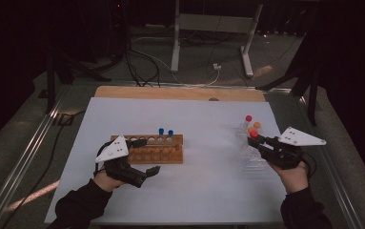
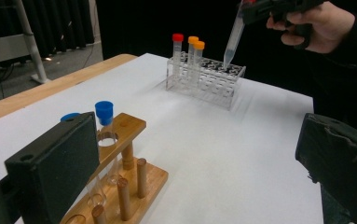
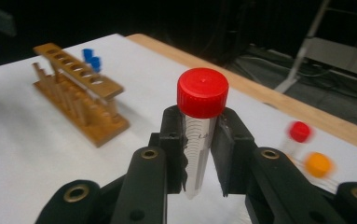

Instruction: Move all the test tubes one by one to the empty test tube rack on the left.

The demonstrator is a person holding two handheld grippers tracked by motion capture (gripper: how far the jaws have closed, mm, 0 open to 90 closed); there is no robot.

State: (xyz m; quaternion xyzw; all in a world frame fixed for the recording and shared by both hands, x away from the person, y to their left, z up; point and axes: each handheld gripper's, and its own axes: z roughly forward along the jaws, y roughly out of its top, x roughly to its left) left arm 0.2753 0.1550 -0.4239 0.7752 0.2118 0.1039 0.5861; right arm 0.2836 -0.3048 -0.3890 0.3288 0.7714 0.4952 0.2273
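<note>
1. Left gripper (image 1: 152, 170) — jaws spread wide and empty, low over the white table sheet (image 1: 199, 191) just in front of the wooden rack (image 1: 156, 149); its grey plate hides the rack's left end in the high view.
2. Wooden rack — two blue-capped tubes (image 1: 165, 132) stand at its right end; in the left gripper view one jaw covers most of the nearer tube.
3. Clear rack (image 2: 206, 79) — red- and orange-capped tubes stand in it; blurred in the right gripper view.
4. Right gripper (image 3: 199, 140) — clamped on a red-capped tube (image 3: 200, 126), held above the clear rack, tip near its holes; whether the tip enters one cannot be told.
</note>
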